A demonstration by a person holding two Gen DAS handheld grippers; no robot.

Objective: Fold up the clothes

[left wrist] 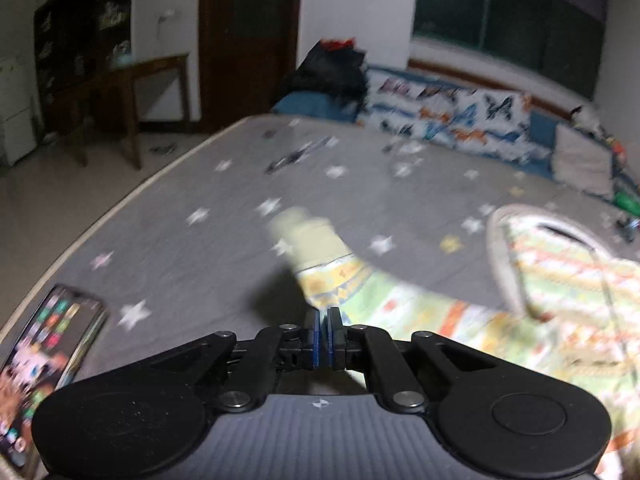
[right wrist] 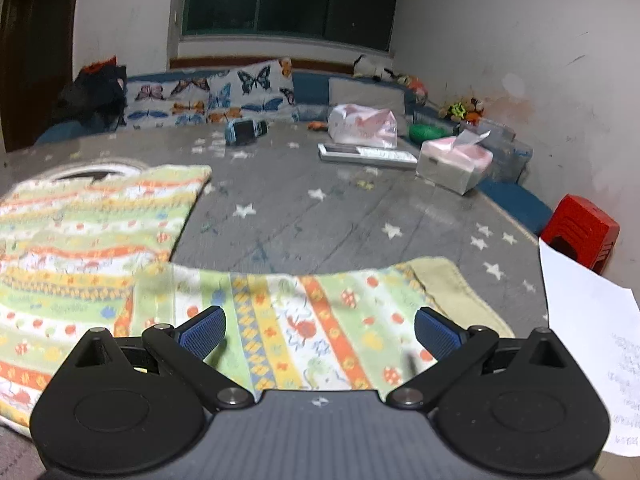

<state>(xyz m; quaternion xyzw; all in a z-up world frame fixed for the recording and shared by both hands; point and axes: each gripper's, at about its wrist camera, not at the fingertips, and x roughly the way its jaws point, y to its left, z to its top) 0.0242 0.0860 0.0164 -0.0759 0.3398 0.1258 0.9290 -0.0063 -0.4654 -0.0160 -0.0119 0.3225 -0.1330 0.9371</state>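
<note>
— Grippers?
— Left gripper (left wrist: 323,314) is clamped on the patterned shirt's sleeve (left wrist: 340,276); right gripper (right wrist: 320,326) is spread wide, empty, above the other sleeve (right wrist: 320,312).
— Shirt?
— Patterned shirt (right wrist: 80,240) is laid flat on the star-print mattress (right wrist: 340,216).

A bed (right wrist: 360,216) with a grey sheet printed with pale stars carries everything; a striped, patterned garment (right wrist: 80,232) lies spread on it at nine o'clock in the right wrist view, one sleeve (right wrist: 304,320) stretched across toward six o'clock; a white sheet of paper (right wrist: 588,320) lies at four o'clock by the edge; a tissue pack (right wrist: 454,162), a pink-and-white bag (right wrist: 362,124) and a flat white box (right wrist: 366,154) sit near one o'clock; butterfly pillows (right wrist: 212,96) line twelve o'clock; in the left wrist view a phone (left wrist: 48,356) lies at eight o'clock.
</note>
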